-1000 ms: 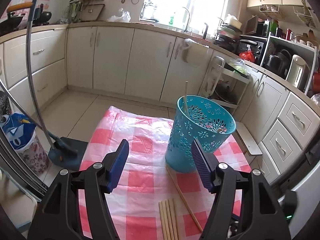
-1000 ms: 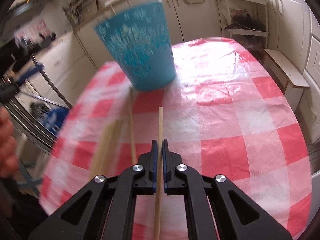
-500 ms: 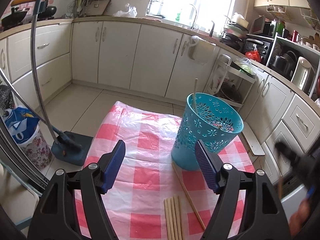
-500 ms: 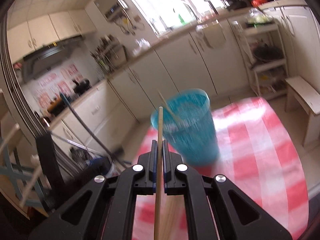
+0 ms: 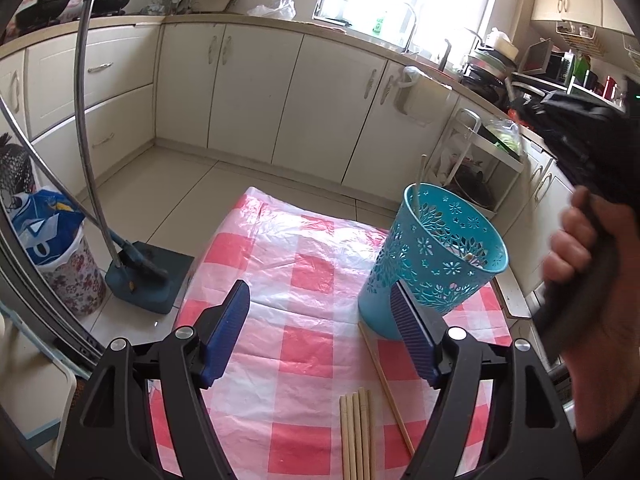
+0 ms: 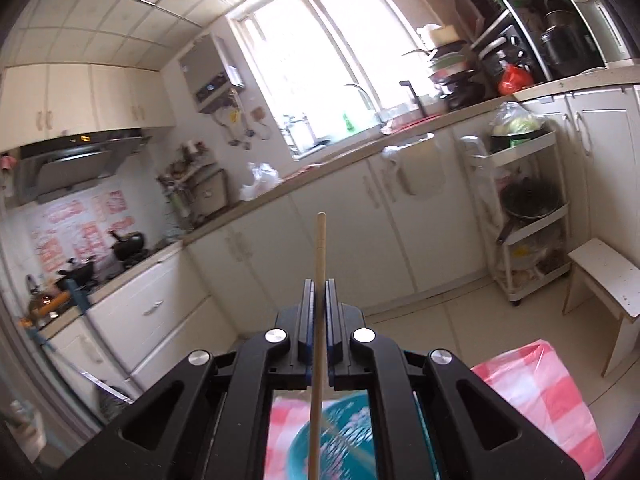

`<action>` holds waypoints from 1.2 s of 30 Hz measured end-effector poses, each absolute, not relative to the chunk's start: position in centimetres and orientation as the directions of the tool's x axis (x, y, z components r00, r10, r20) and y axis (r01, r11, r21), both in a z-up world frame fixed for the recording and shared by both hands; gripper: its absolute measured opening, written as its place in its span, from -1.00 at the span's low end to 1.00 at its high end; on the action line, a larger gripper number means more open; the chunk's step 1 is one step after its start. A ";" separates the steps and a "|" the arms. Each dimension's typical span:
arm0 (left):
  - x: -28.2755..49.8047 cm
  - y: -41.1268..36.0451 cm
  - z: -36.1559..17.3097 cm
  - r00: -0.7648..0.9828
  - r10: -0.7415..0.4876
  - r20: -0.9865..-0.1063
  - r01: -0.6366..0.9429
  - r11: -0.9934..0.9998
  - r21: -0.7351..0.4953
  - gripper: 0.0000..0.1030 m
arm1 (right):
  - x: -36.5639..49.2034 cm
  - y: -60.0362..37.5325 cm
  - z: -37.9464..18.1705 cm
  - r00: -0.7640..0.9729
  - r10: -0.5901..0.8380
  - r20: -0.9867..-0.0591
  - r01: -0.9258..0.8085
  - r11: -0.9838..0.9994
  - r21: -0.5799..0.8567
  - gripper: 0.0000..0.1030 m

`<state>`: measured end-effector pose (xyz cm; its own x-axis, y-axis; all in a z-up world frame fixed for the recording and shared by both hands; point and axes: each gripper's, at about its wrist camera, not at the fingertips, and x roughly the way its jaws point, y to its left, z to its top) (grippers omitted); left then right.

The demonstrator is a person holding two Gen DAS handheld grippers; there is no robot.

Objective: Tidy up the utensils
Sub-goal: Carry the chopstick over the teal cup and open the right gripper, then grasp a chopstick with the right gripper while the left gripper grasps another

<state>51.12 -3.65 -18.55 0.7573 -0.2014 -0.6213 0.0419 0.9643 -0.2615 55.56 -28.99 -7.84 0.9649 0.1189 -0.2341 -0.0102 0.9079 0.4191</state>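
Observation:
A teal perforated basket (image 5: 434,268) stands on the red-checked tablecloth (image 5: 304,300) with one chopstick (image 5: 419,184) leaning in it. Several wooden chopsticks (image 5: 356,436) lie on the cloth in front of it, one (image 5: 384,380) apart and slanted. My left gripper (image 5: 320,332) is open and empty, hovering above the cloth left of the basket. My right gripper (image 6: 319,292) is shut on a wooden chopstick (image 6: 319,280), tilted up toward the kitchen; the basket (image 6: 344,436) shows below it. In the left wrist view, the hand holding it (image 5: 588,252) is right of the basket.
A dustpan and broom (image 5: 140,276) stand on the floor left of the table, beside a floral bin (image 5: 60,264). Cream cabinets (image 5: 256,92) line the far wall. A white shelf cart (image 6: 524,208) and a small stool (image 6: 604,280) stand at the right.
My right gripper has lifted the chopstick off the cloth and swung up above the basket, its view tilting toward the window. My left gripper has stayed open, drifting slightly.

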 end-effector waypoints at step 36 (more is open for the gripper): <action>52.3 -2.8 -22.1 0.633 -0.138 -0.762 0.033 0.988 -0.151 0.43 | 49.8 -19.5 -27.0 0.562 0.137 -0.816 -0.119 0.989 0.085 -0.66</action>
